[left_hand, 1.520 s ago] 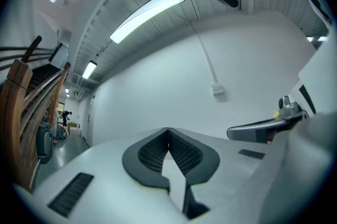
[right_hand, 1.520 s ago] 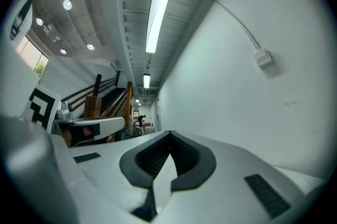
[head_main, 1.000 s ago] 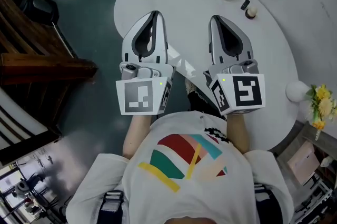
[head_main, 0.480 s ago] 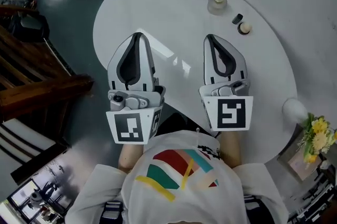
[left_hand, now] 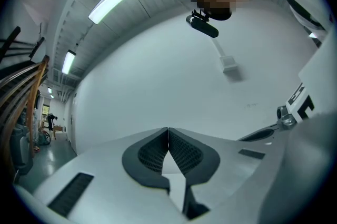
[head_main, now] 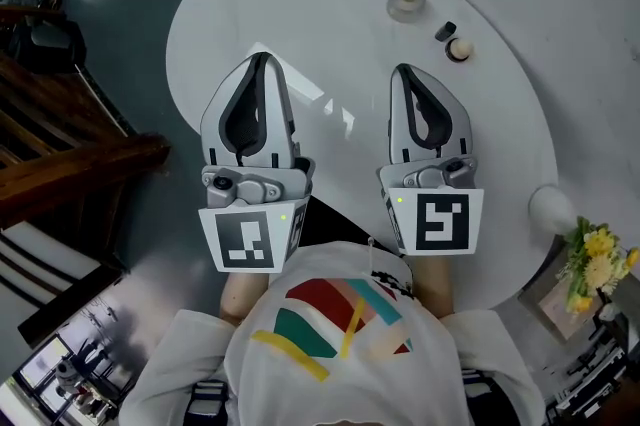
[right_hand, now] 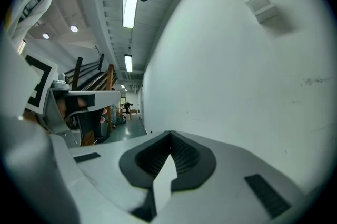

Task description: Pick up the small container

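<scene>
The small container (head_main: 405, 1), a squat clear jar with a lid, stands on the far side of the round white table (head_main: 330, 4). My left gripper (head_main: 258, 61) hovers over the table's near left part, shut and empty. My right gripper (head_main: 403, 72) is beside it on the right, also shut with nothing in it; the jar lies a short way beyond its tip. In the left gripper view the dark pads (left_hand: 181, 150) meet at the tip, and in the right gripper view the pads (right_hand: 184, 157) likewise touch. Neither gripper view shows the jar.
A small black piece (head_main: 446, 31) and a round cream-topped item (head_main: 460, 48) lie just right of the jar. A white ball-shaped thing (head_main: 553, 206) and yellow flowers (head_main: 592, 252) sit at the table's right edge. Wooden furniture (head_main: 70, 144) stands on the left on the dark floor.
Both grippers have drawn back toward the person's body and sunk a little, and have kept still since half a second ago. Their jaws stay shut.
</scene>
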The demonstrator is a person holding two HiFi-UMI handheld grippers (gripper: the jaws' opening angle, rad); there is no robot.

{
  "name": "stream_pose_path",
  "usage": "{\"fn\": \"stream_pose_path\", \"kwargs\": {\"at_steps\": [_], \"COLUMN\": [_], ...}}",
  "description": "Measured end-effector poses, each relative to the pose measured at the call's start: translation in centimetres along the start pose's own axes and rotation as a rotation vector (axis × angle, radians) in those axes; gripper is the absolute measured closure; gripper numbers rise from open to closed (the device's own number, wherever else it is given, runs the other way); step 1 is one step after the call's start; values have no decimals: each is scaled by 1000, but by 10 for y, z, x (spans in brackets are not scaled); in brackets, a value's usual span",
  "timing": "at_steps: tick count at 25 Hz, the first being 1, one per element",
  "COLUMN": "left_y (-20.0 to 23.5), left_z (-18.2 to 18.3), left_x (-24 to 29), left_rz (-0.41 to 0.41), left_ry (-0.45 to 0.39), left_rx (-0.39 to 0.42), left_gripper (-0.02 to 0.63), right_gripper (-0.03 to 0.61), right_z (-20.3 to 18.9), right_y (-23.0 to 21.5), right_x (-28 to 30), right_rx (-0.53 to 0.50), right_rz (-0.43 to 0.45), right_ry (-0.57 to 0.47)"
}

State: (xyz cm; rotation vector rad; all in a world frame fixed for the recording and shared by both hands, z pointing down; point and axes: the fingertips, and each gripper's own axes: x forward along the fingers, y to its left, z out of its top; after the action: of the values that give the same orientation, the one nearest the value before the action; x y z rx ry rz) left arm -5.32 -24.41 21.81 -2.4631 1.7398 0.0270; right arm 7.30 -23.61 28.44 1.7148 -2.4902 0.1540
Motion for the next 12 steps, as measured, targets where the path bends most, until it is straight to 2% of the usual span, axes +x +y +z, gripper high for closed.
{"fn": "stream_pose_path", "kwargs": {"at_steps": [3,8,12], "left_y": [5,17,20], "left_z": [-4,-15,-12], "left_x": [-2,-4,-4], "left_rz": [9,15,-5], "left_ry": [2,24,15], "left_rx": [0,-72,-89], "left_gripper": [595,595,595], "right_gripper": [568,568,568], "right_z": [3,3,6], "right_y": [-3,2,10], "right_x": [2,2,0], "right_rx": [5,-13,-22], "right_rz": [-12,-25,-35], "right_ry": [-12,0,12]}}
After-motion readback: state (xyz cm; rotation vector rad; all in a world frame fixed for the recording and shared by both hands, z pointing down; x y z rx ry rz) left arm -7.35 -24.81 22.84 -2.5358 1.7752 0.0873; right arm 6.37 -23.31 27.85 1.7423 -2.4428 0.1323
